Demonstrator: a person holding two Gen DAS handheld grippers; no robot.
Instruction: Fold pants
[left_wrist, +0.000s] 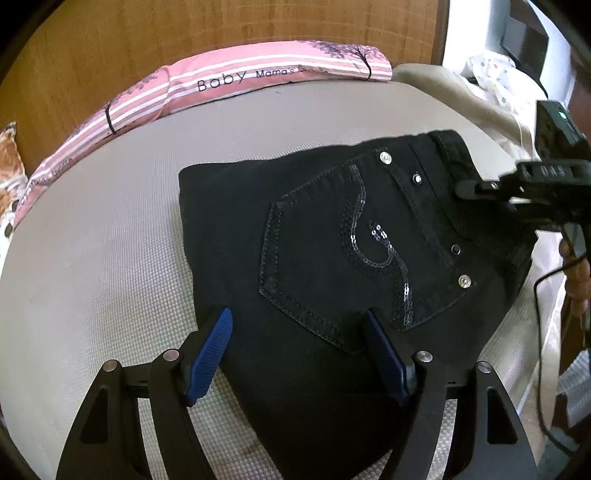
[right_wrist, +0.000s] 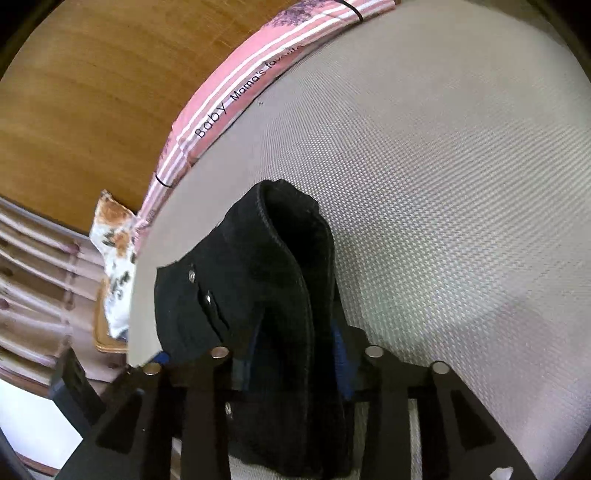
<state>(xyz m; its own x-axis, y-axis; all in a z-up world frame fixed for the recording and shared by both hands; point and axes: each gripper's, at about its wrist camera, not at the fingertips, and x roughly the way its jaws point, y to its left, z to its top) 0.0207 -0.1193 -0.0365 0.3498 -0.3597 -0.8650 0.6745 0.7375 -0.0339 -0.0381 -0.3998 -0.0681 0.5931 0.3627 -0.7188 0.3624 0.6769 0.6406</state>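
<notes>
left wrist view: the left gripper (left_wrist: 299, 328) hangs over the folded black pants (left_wrist: 332, 236) with its jaws spread wide and nothing pinched between them. its left blue pad (left_wrist: 210, 354) sits at the pants' left edge, partly over the grey bed (left_wrist: 110, 229); the other pad lies over the dark cloth, just below the back pocket (left_wrist: 351, 258), which carries a curl of sequins and metal studs. the pants lie flat on the bed, ahead of this gripper and a little to its right. beyond them, at the far edge of the bed, a pink striped pillow (left_wrist: 236, 74) rests against a wooden headboard (left_wrist: 110, 40). to the right, the right gripper (left_wrist: 476, 190) reaches in at the waistband corner; a hand (left_wrist: 576, 269) shows behind it.

right wrist view: the right gripper (right_wrist: 291, 354) has the waistband end of the pants (right_wrist: 273, 280) running between its fingers, the thick folded cloth bunched up just ahead and covering most of the blue pads. whether the pads press on the cloth cannot be told. the bed (right_wrist: 443, 184) spreads ahead and to the right; the pillow (right_wrist: 236, 92) and headboard (right_wrist: 92, 92) lie far ahead to the left.
</notes>
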